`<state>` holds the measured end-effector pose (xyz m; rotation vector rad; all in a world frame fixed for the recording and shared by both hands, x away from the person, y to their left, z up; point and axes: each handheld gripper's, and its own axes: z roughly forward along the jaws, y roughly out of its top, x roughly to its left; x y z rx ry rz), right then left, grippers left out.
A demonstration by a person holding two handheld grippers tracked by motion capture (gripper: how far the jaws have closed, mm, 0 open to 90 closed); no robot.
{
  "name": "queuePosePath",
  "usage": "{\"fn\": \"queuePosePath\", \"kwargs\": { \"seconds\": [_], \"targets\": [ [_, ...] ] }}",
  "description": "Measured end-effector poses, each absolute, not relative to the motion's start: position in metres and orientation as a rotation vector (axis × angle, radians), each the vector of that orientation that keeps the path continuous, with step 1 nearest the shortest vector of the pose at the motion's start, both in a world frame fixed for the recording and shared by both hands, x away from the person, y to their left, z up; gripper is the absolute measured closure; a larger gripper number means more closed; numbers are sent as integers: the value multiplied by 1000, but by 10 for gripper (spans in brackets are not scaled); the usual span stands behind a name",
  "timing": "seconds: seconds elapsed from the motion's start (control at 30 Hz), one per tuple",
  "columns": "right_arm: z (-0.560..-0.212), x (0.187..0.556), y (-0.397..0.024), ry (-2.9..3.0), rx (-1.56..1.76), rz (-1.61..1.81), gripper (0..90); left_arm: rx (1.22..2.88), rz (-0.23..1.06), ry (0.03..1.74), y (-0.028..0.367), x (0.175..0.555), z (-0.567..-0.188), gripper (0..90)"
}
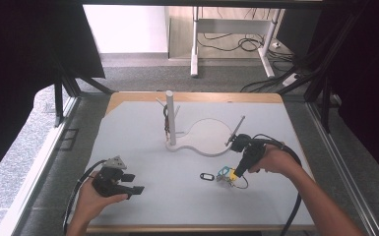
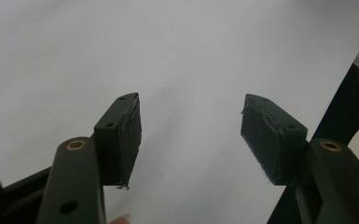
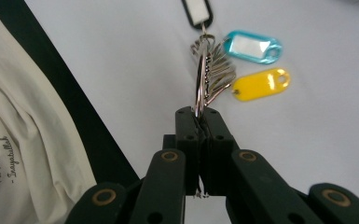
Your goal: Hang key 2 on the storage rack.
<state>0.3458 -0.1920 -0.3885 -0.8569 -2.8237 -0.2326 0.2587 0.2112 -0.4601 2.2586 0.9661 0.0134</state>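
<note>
A bunch of keys (image 3: 212, 70) on a metal ring (image 3: 199, 88) carries a black tag (image 3: 197, 11), a blue tag (image 3: 254, 46) and a yellow tag (image 3: 261, 84). My right gripper (image 3: 199, 119) is shut on the ring's edge. In the high view the keys (image 1: 226, 175) lie right of the table's centre under the right gripper (image 1: 237, 172), with the black tag (image 1: 206, 176) to their left. My left gripper (image 1: 130, 183) rests at the front left, open, with nothing between its pads (image 2: 130, 135).
A white stand (image 1: 204, 137) with an upright post (image 1: 170, 115) and thin pegs sits at the middle back of the grey table (image 1: 142, 142). A person's light shirt (image 3: 23, 140) is beyond the table edge in the right gripper view.
</note>
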Motion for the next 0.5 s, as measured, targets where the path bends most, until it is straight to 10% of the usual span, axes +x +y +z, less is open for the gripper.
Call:
{"fn": "queuePosePath", "kwargs": {
  "seconds": [0.5],
  "targets": [
    [-334, 359, -188, -2850, -891, -310, 874, 2230, 32, 965, 210, 256, -458, 391]
  ]
}}
